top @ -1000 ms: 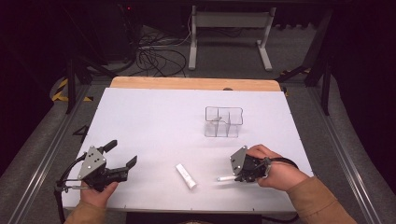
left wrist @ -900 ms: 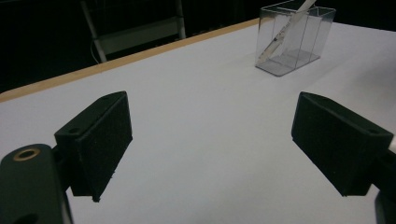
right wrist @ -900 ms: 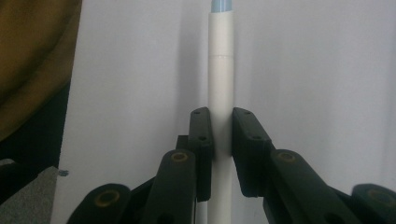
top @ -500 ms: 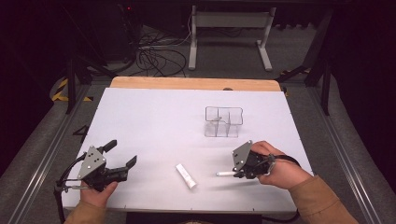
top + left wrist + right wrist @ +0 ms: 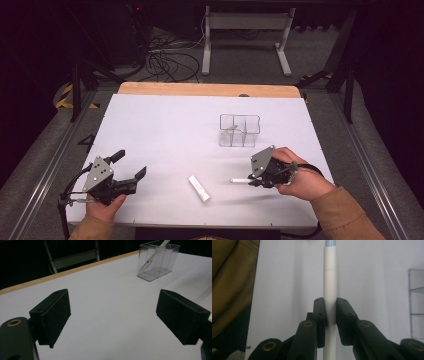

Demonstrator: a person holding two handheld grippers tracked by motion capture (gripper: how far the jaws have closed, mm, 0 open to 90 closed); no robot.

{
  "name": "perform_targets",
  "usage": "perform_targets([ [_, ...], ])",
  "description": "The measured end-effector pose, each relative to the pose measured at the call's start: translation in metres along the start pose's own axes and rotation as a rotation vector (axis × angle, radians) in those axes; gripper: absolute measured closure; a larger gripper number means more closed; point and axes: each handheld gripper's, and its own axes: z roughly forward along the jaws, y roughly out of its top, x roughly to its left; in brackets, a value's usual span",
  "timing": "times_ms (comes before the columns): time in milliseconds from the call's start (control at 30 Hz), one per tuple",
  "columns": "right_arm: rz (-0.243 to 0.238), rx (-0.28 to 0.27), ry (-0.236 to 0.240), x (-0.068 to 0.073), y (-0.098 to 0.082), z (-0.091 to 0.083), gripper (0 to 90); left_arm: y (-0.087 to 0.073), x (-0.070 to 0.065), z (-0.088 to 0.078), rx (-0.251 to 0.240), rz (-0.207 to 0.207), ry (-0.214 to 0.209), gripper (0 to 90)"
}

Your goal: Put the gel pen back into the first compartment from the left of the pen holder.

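Right claw (image 5: 248, 182) at lower right of the high view, clamped on a white pen (image 5: 330, 290) held level over the white bench (image 5: 170, 130). Left claw (image 5: 112, 320) at lower left, jaws wide apart, empty. White cap (image 5: 199, 188) lying between them; clear organizer (image 5: 239, 131) farther up.

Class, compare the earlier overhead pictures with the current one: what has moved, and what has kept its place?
Hardly anything: the right gripper, shut on the slim white pen, has barely shifted. The open left gripper, the white cap and the clear plastic divided box stayed put.
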Motion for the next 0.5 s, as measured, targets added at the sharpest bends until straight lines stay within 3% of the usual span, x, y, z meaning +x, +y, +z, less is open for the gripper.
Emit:
perform_targets([
  [500,0.109,-0.204,-0.125,-0.007,0.0,-0.022,79.0,0.0,0.0,0.0,0.0,0.0,0.0,13.3],
])
